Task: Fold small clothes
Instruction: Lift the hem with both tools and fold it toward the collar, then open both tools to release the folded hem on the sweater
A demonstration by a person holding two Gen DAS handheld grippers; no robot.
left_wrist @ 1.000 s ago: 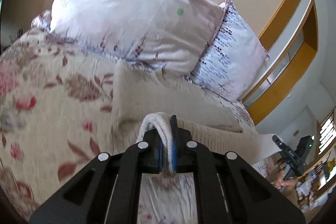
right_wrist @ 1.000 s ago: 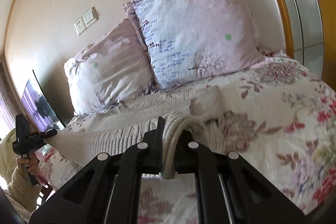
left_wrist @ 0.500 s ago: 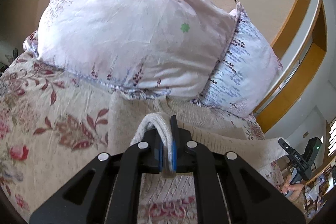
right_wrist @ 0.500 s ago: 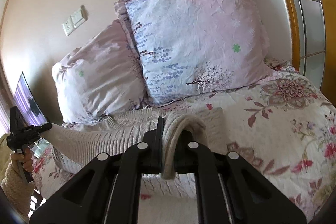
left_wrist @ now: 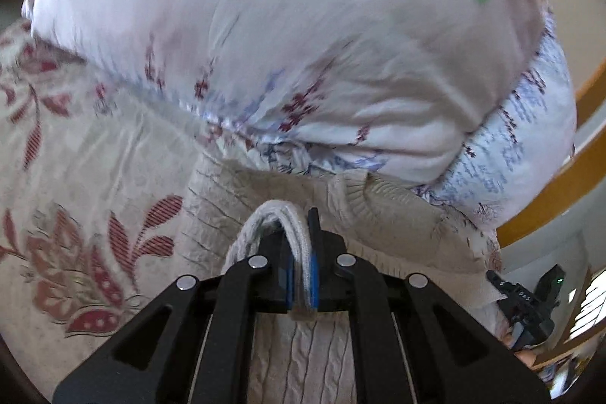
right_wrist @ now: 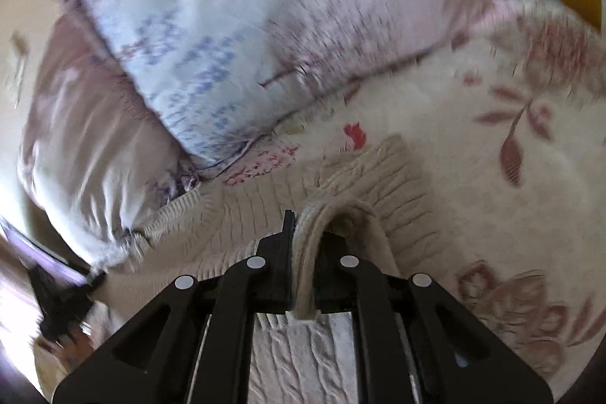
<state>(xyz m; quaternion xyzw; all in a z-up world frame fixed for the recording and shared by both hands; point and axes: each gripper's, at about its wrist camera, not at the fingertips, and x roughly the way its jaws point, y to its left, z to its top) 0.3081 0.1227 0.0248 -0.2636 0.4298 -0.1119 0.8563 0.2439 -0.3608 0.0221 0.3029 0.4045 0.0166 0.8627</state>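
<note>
Your left gripper [left_wrist: 301, 275] clamps folded hem of cream knit sweater [left_wrist: 397, 214]. Right gripper [right_wrist: 303, 275] pinches other hem end. Sweater lies on floral bed [left_wrist: 94, 158], collar against pillows [left_wrist: 303, 25] at head edge.

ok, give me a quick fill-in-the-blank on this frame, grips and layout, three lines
1. Both the left claw and the right claw are shut on the edge of a cream knitted ____.
2. The sweater lies on a bedspread printed with ____.
3. Just beyond the sweater, two ____ stand on the bed.

Missing words: sweater; flowers; pillows
</note>
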